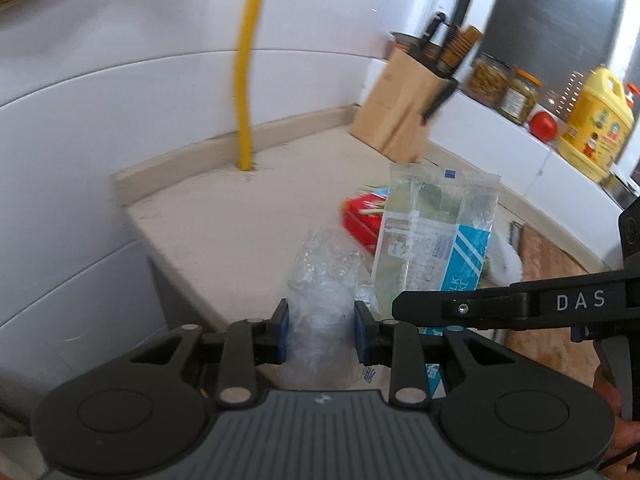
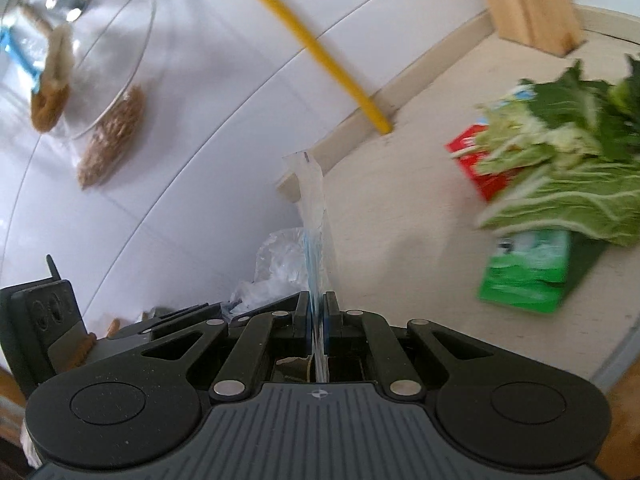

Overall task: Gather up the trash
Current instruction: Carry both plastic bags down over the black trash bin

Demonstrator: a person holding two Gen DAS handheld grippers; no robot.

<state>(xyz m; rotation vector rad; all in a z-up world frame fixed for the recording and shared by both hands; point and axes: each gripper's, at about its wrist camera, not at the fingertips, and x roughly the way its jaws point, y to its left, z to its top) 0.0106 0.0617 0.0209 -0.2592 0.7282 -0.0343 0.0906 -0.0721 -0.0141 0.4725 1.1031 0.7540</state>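
Observation:
My left gripper [image 1: 321,328] is shut on a crumpled clear plastic bag [image 1: 324,280], held above the counter's left end. My right gripper [image 2: 318,314] is shut on a flat clear plastic wrapper with blue print [image 2: 314,224], seen edge-on in the right wrist view. In the left wrist view the same wrapper [image 1: 436,236] stands upright just right of the bag, with the right gripper's black finger [image 1: 460,308] across its lower part. The crumpled bag also shows in the right wrist view [image 2: 280,268], left of the wrapper.
On the beige counter [image 1: 240,220] lie a red packet [image 1: 360,220], a green packet [image 2: 528,276] and leafy greens [image 2: 568,168]. A wooden knife block [image 1: 404,108] stands at the back, a yellow pipe [image 1: 246,92] rises by the wall, and jars [image 1: 488,80], a tomato [image 1: 543,126] and a yellow jug [image 1: 596,124] line the ledge.

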